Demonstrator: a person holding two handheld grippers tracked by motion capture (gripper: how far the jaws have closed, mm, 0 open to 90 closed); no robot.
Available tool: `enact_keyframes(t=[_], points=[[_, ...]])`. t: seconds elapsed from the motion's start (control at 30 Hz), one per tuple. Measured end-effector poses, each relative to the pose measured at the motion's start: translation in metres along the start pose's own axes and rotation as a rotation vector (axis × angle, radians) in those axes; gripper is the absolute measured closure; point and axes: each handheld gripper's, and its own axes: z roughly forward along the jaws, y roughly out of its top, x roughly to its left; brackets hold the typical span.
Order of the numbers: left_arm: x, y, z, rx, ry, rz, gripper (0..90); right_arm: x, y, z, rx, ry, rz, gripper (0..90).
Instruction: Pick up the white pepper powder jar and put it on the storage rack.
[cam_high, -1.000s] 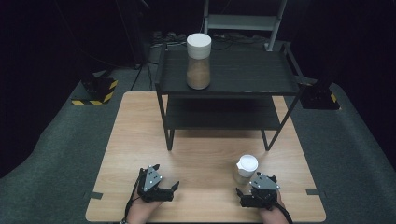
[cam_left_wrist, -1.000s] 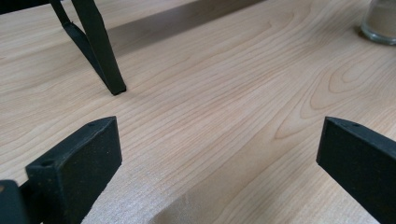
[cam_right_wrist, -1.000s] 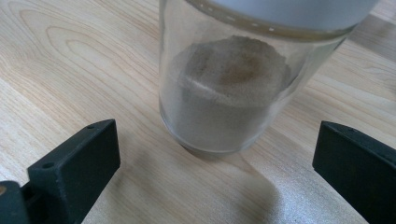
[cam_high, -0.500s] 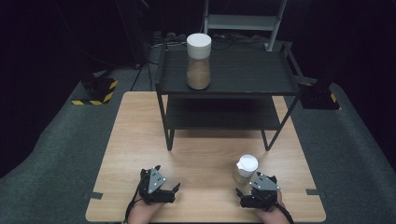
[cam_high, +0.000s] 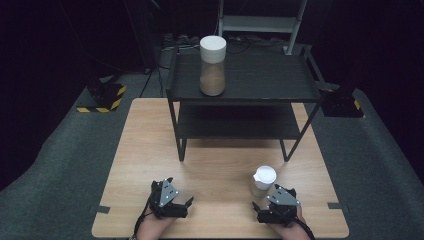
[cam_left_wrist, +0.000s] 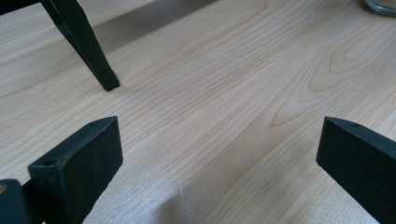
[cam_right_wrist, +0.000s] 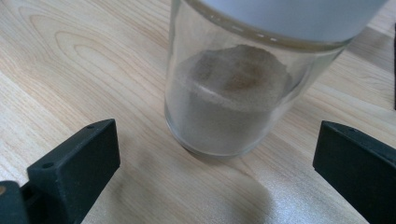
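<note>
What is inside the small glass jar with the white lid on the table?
The small glass jar with the white lid holds brownish powder, heaped to roughly mid-height. The lid hides the jar's upper part, so anything there cannot be seen.

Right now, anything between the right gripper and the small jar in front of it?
Nothing visible. The right gripper is open, and the small jar stands upright just ahead of its jaws with only bare table between them.
</note>
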Motion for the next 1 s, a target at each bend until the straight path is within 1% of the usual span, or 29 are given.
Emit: enact_keyframes(t=[0.1,0.3,0.33,0.43,0.5,0.57,0.6,0.73,0.9,1.0], points=[[0.0,0.002,0.001,0.009,0.001,0.004,0.8,0.0,-0.002,-0.001,-0.013,0.004,-0.002,0.0],[-0.001,0.0,0.0,0.001,0.007,-0.001,0.9,0.001,-0.003,-0.005,-0.038,-0.01,-0.007,0.0],[-0.001,0.0,0.0,0.003,0.006,0.004,0.8,0.0,-0.005,-0.006,-0.058,-0.008,0.001,0.0],[-0.002,0.001,0.0,0.005,0.006,0.007,0.8,0.0,-0.006,-0.008,-0.073,-0.011,0.005,0.0],[-0.001,0.001,0.0,0.008,0.005,0.008,0.8,0.001,-0.009,-0.01,-0.107,-0.009,0.006,0.0],[-0.001,0.001,0.0,0.008,0.004,0.008,0.9,0.002,-0.011,-0.011,-0.127,-0.011,0.009,0.0],[-0.001,0.001,0.0,0.008,0.002,0.007,0.9,0.002,-0.011,-0.011,-0.127,-0.011,0.009,0.0],[-0.001,0.001,0.0,0.004,0.0,0.008,0.8,0.006,-0.014,-0.013,-0.173,-0.024,0.016,0.0],[0.0,0.001,0.0,0.003,-0.001,0.007,0.8,0.008,-0.017,-0.012,-0.207,-0.029,0.021,0.0],[0.0,0.001,0.0,0.005,-0.001,0.007,0.8,0.009,-0.017,-0.012,-0.215,-0.031,0.021,0.0]])
